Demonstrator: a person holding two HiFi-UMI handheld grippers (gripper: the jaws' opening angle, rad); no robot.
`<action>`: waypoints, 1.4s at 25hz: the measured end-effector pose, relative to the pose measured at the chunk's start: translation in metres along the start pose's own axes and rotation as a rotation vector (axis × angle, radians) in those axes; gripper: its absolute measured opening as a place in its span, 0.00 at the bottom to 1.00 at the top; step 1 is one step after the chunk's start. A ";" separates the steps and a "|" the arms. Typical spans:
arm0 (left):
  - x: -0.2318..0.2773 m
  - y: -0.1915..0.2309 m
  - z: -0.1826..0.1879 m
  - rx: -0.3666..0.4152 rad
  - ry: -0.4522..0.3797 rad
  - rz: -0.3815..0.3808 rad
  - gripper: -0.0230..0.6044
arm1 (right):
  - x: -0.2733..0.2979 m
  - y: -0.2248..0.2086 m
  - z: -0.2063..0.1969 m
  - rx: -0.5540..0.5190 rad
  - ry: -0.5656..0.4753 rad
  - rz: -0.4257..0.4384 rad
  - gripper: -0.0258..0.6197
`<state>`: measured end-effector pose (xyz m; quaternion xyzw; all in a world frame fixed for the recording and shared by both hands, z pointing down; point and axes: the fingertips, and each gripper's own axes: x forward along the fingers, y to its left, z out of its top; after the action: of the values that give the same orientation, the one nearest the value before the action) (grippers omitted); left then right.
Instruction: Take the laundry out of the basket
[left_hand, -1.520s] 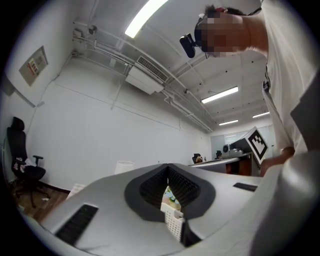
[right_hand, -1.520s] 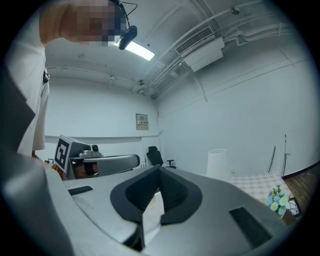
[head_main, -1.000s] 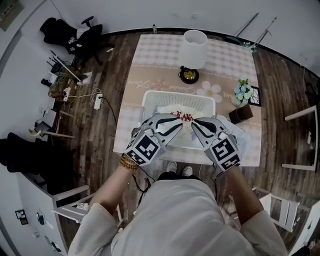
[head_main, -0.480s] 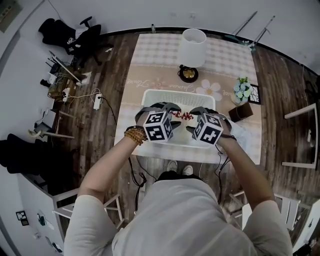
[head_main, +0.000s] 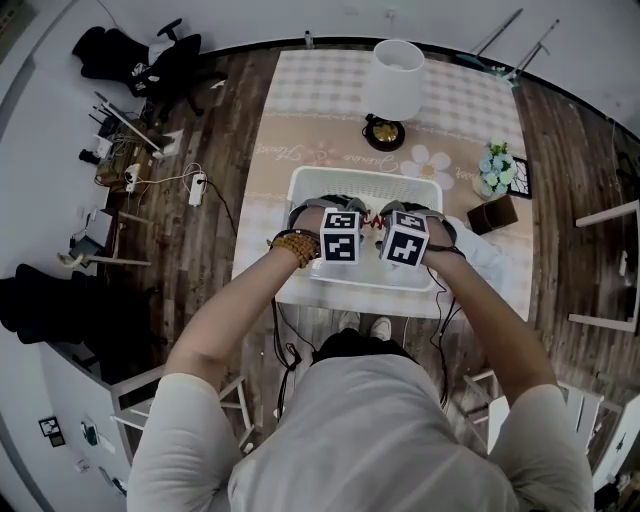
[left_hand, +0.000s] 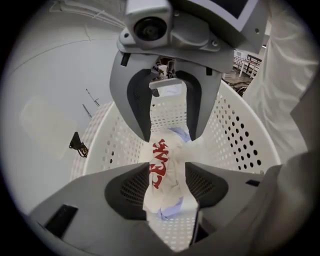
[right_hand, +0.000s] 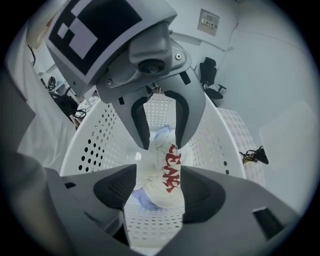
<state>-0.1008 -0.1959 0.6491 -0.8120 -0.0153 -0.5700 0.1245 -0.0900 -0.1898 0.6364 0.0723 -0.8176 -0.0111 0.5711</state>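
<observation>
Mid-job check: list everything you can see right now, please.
Table: one, pink checked cloth, room centre.
Laundry basket: one, white perforated, table's near end.
White garment: one, red lettering, in the basket.
Pale blue cloth: one, peeking from under the white garment.
Loose cloth: one, whitish, on table right of basket.
Lamp: one, white shade, table's far end.
Flowers: one bunch, pale blue, table's right edge.
Box: one, dark brown, beside the flowers.
Power strip: one, white, floor at left.
Office chair: one, black, far left corner.
Left tongs: one, grey, in basket, jaws just been opening, garment between them, not gripped.
Right tongs: one, grey, same pose, jaws also just opening round the garment.
</observation>
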 end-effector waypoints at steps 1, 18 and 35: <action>0.005 0.000 -0.003 -0.002 0.007 -0.006 0.44 | 0.006 0.000 -0.001 -0.001 0.008 0.007 0.50; 0.097 -0.007 -0.054 -0.028 0.118 -0.096 0.44 | 0.115 0.001 -0.037 -0.035 0.176 0.078 0.50; 0.127 -0.006 -0.068 -0.029 0.104 -0.101 0.32 | 0.156 -0.010 -0.051 -0.010 0.155 0.033 0.41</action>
<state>-0.1198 -0.2195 0.7901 -0.7811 -0.0418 -0.6172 0.0845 -0.0939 -0.2170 0.7989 0.0568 -0.7719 -0.0001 0.6332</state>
